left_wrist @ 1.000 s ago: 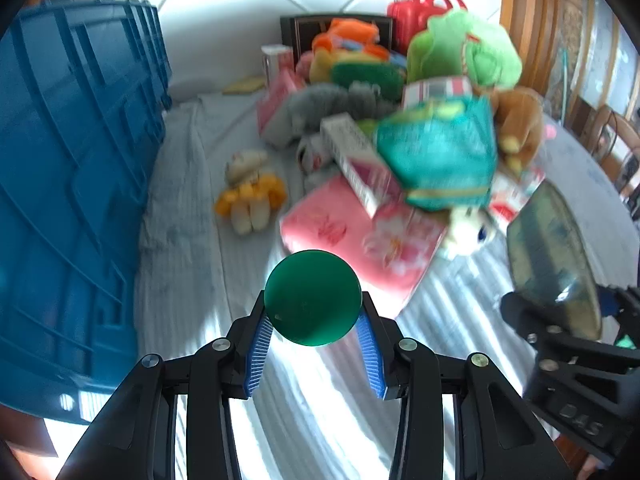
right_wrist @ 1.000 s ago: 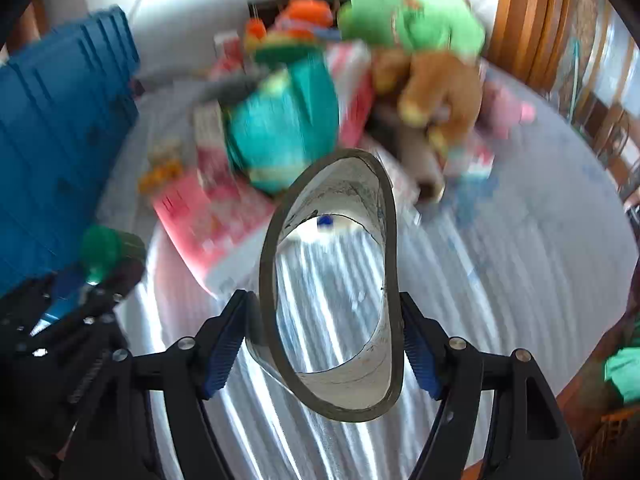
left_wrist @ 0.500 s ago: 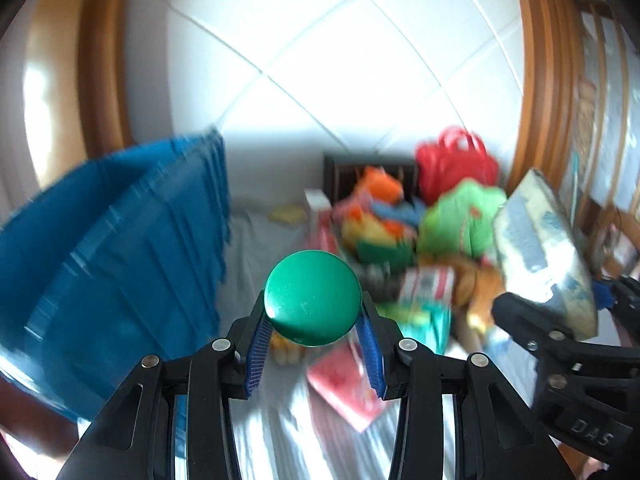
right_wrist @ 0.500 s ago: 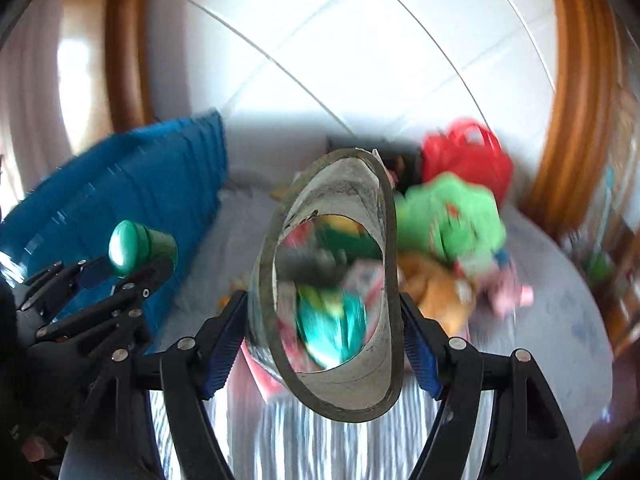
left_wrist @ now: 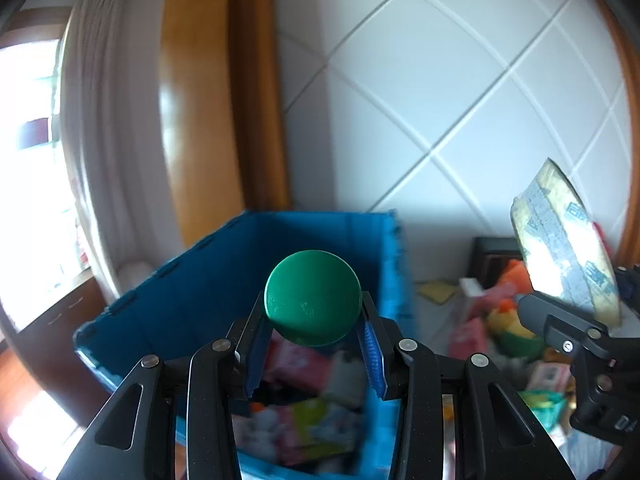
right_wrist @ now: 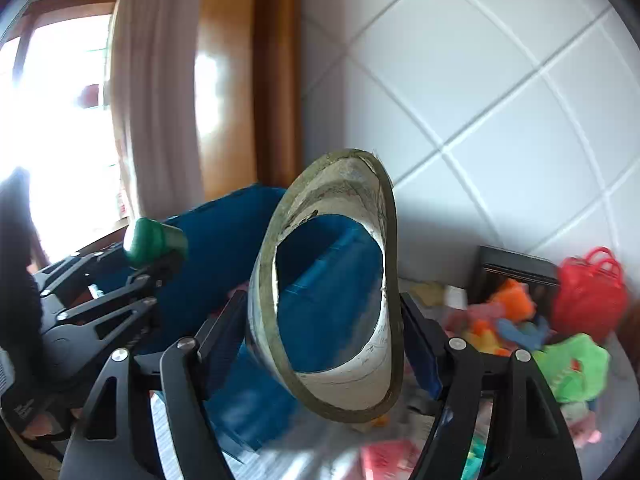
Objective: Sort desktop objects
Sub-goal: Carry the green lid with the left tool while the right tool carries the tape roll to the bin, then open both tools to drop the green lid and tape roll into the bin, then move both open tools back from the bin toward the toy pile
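Observation:
My left gripper (left_wrist: pixel 313 354) is shut on a green round-capped object (left_wrist: pixel 313 303) and holds it above the open blue crate (left_wrist: pixel 192 288). It also shows at the left of the right wrist view (right_wrist: pixel 154 242). My right gripper (right_wrist: pixel 326 344) is shut on a roll of packing tape (right_wrist: pixel 340 390), squeezed oval, held in the air beside the crate (right_wrist: pixel 228 248). The tape roll shows at the right of the left wrist view (left_wrist: pixel 568 248). Several packets and toys lie inside the crate.
A heap of plush toys (right_wrist: pixel 572 364), a red bag (right_wrist: pixel 588 292) and boxes lies on the cloth-covered table to the right. A tiled white wall (left_wrist: pixel 460 100) and a wooden frame (left_wrist: pixel 216 92) stand behind the crate. A curtained window is at the left.
Both grippers have risen and swung left from over the table's pile to the blue crate. The left gripper now sits over the crate's opening. Both still hold their objects.

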The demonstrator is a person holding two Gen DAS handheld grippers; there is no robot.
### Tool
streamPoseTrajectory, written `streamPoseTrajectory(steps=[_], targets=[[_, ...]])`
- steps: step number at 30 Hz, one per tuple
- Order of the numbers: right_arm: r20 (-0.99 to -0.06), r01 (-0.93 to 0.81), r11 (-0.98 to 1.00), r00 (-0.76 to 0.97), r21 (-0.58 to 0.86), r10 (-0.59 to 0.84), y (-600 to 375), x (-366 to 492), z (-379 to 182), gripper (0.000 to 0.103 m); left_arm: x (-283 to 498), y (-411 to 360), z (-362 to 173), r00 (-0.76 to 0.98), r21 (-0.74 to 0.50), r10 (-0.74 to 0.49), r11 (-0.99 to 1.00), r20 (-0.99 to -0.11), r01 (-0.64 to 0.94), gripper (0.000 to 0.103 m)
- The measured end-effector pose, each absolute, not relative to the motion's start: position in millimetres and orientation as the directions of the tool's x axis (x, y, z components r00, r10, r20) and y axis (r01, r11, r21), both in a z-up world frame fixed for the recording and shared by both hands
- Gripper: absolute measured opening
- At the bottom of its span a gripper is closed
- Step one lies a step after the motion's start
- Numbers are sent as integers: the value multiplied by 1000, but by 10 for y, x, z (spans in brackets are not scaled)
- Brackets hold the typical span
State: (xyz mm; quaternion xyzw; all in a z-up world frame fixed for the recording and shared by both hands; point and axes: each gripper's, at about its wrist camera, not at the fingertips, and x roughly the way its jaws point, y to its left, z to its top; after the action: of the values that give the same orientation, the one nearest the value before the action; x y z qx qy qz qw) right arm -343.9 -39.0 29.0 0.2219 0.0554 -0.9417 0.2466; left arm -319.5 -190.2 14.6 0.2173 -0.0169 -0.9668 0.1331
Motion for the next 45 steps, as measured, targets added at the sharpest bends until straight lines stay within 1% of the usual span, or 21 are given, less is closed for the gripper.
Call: streamPoseTrajectory(steps=[4, 7, 11, 12, 13, 15, 16, 17, 18, 19, 24, 27, 30, 35, 41, 45], targets=[[-521, 541, -841, -718, -1, -461, -1154, -3735, 134, 72, -3443, -2558, -65, -800, 116, -320, -946, -509, 304, 40], [-582, 548, -837, -686, -18, -437, -1549, -3873, -39, 72, -3554, -2905, -200, -770, 98, -303, -948, -562, 302, 40], [-622, 519, -854, -683, -46, -382, -1813, -3938, -183, 72, -3722, -3174, -358, -751, 76, -259, -960, -608, 270, 40], [-631, 512, -857, -683, -55, -368, -1856, -3952, -203, 72, -3760, -3220, -386, -748, 71, -248, -963, -615, 261, 43], [-639, 508, -859, -682, -65, -356, -1887, -3957, -213, 72, -3774, -3247, -395, -748, 67, -240, -965, -618, 254, 47], [-650, 495, -864, -686, -88, -327, -1946, -3963, -229, 75, -3780, -3277, -392, -755, 59, -226, -969, -616, 242, 78], [-647, 483, -870, -696, -101, -311, -1953, -3955, -227, 82, -3770, -3289, -393, -761, 58, -222, -970, -610, 237, 82], [-640, 471, -875, -708, -112, -299, -1948, -3941, -221, 88, -3755, -3300, -396, -766, 58, -218, -971, -604, 231, 83], [-633, 459, -881, -718, -118, -289, -1942, -3925, -203, 98, -3740, -3312, -398, -772, 58, -215, -972, -598, 226, 83], [-627, 448, -886, -727, -122, -281, -1930, -3908, -173, 103, -3734, -3323, -403, -774, 55, -206, -975, -598, 218, 83], [-607, 403, -902, -759, -153, -236, -1784, -3869, -40, 103, -3597, -3332, -349, -769, 34, -188, -977, -612, 212, 83], [-596, 394, -908, -767, -146, -237, -1688, -3761, 16, 103, -3522, -3352, -322, -771, 16, -177, -977, -612, 211, 83], [-585, 385, -914, -774, -128, -244, -1573, -3649, 44, 103, -3409, -3312, -270, -780, 17, -182, -976, -599, 215, 83], [-558, 359, -927, -793, -107, -243, -1275, -3359, 121, 103, -3162, -3056, -135, -803, 52, -216, -973, -555, 226, 84], [-515, 287, -953, -834, -101, -196, -642, -2830, 241, 103, -2701, -2503, 64, -863, -8, -101, -993, -495, 120, 84], [-518, 208, -973, -846, -100, -128, -17, -2455, 245, 103, -2413, -1969, 116, -881, -15, -54, -997, -471, 70, 84]])
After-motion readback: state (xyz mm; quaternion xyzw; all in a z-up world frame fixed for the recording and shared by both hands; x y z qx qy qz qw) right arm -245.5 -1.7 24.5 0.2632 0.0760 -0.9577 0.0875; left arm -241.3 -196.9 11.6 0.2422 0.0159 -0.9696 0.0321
